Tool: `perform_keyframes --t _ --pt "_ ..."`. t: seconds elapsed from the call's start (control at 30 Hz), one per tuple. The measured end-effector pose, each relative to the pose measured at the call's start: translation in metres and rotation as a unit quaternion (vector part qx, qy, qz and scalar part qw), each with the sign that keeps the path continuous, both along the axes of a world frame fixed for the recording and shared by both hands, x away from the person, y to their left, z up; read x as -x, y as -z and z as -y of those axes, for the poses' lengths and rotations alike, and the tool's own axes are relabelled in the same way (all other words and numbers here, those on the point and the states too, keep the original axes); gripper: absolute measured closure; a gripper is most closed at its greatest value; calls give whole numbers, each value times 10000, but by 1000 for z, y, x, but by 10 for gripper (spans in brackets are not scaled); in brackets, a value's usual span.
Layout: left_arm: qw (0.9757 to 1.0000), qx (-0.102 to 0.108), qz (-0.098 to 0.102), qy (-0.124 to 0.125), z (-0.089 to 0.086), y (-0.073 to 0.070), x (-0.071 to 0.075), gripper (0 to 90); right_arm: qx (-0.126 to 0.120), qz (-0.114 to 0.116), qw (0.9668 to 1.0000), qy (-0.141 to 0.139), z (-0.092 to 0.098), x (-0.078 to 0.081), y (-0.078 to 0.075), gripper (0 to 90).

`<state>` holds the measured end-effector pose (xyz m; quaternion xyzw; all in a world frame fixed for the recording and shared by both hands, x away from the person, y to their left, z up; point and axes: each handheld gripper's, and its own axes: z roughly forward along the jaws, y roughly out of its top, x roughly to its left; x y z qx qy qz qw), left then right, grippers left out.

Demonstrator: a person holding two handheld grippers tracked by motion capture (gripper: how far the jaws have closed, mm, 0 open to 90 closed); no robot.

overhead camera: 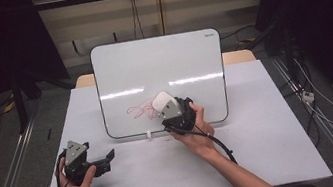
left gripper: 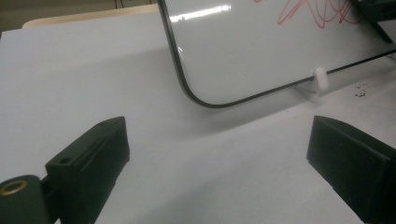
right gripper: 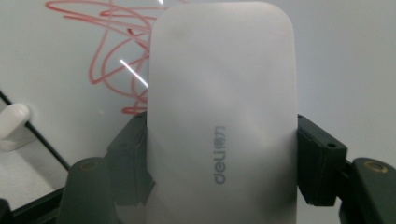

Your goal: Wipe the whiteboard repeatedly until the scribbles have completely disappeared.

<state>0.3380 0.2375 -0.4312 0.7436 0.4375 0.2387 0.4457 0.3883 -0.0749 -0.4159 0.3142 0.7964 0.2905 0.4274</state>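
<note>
A white whiteboard (overhead camera: 158, 69) stands upright on the grey table (overhead camera: 264, 149), with a red scribble (overhead camera: 139, 110) low on its face. My right gripper (overhead camera: 167, 106) is shut on a white eraser (overhead camera: 162, 100) and holds it at the board, just right of the scribble. In the right gripper view the eraser (right gripper: 224, 121), marked "deli", sits squeezed between both black jaws, with the scribble (right gripper: 112, 51) behind it to the upper left. My left gripper (overhead camera: 107, 160) rests low at the table's front left, open. Between its wide jaws is bare table (left gripper: 217, 158), and the board's lower corner (left gripper: 205, 100) lies ahead.
A small white foot clip (overhead camera: 149, 134) holds the board's bottom edge; it also shows as the clip (left gripper: 320, 78) in the left gripper view. Tiny dark specks (left gripper: 360, 91) lie on the table near it. Cables (overhead camera: 318, 105) trail over the floor at right, and a metal rail (overhead camera: 9, 169) runs at left.
</note>
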Motion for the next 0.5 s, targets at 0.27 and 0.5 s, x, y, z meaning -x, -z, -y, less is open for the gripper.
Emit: perform_keyframes --t 0.27,0.5 --pt "10000 -16 -16 -3 0 0 0 57 211 -104 9992 -317 -21 10 14 318" --pt "10000 1 -28 -1 -2 0 0 57 207 -165 9990 -352 -20 10 13 318"
